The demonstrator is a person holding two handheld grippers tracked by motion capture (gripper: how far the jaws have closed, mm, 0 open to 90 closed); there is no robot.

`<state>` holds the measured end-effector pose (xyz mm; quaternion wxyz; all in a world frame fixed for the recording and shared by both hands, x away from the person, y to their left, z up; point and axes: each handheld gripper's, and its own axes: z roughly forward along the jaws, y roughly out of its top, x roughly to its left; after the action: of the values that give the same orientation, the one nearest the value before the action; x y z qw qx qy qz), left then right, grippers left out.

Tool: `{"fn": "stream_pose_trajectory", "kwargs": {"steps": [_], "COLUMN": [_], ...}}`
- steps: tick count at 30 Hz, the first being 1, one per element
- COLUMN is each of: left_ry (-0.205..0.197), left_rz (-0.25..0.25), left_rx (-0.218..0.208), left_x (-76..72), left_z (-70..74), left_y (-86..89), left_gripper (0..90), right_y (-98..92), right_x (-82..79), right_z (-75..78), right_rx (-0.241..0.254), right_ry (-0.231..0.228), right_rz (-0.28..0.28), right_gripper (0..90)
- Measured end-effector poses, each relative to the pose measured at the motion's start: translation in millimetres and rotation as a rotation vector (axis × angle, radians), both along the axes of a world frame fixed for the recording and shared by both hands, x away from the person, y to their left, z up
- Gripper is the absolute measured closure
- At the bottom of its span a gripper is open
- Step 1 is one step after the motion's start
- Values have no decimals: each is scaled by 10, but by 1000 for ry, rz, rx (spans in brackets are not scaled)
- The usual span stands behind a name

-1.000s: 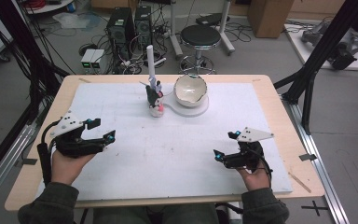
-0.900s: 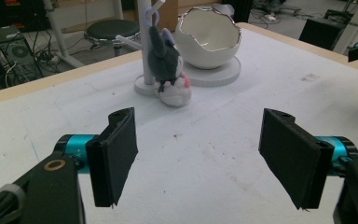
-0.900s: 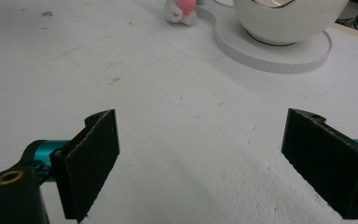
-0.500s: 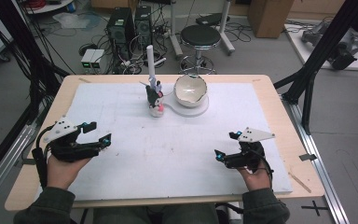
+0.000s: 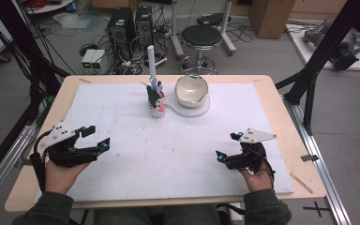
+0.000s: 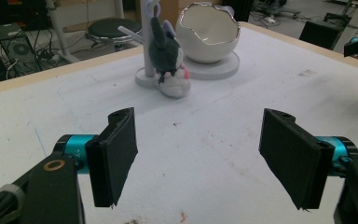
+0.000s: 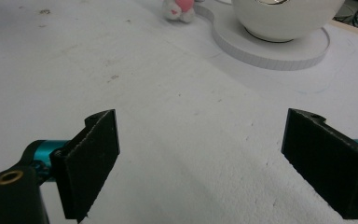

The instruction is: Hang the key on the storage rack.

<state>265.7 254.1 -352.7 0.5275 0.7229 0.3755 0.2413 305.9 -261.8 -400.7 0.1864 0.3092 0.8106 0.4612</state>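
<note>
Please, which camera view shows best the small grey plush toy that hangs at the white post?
The left gripper view shows the plush toy best: it is large and sharp there, with its grey body and pink spot clear. In the high view the toy is small and far. The right gripper view catches just its bottom edge at the top of the picture.

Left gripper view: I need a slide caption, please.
Open left gripper faces a grey plush toy and eggshell-shaped bowl.

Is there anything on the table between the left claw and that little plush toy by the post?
Nothing visible. The left claw is open, and bare white mat runs from it to the plush toy, which sits beside the post.
</note>
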Motion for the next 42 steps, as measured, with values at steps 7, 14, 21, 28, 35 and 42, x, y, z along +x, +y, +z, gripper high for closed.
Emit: {"fn": "stream_pose_trajectory", "kwargs": {"steps": [7,14,21,28,35,42], "left_ry": [0,-1,0,-1,8,3], "left_rz": [1,-1,-3,-6,-2,-4], "left_rx": [-5,1,3,-3,-9,-13], "left_x": [-34,-72,-111,-147,-166,-183], "left_z": [-34,-57,-91,-109,-150,-163], "left_y": [15,19,18,30,51,60], "left_gripper": [279,279,279,280,280,280], "right_y": [4,5,7,10,10,12], "right_x": [0,1,4,4,5,4], "right_z": [-4,-6,-10,-12,-15,-19], "right_rx": [-3,-4,-7,-8,-6,-5], "right_ry": [4,3,3,3,8,12], "right_rz": [1,0,4,3,1,0], "right_gripper": [102,102,102,102,102,102]}}
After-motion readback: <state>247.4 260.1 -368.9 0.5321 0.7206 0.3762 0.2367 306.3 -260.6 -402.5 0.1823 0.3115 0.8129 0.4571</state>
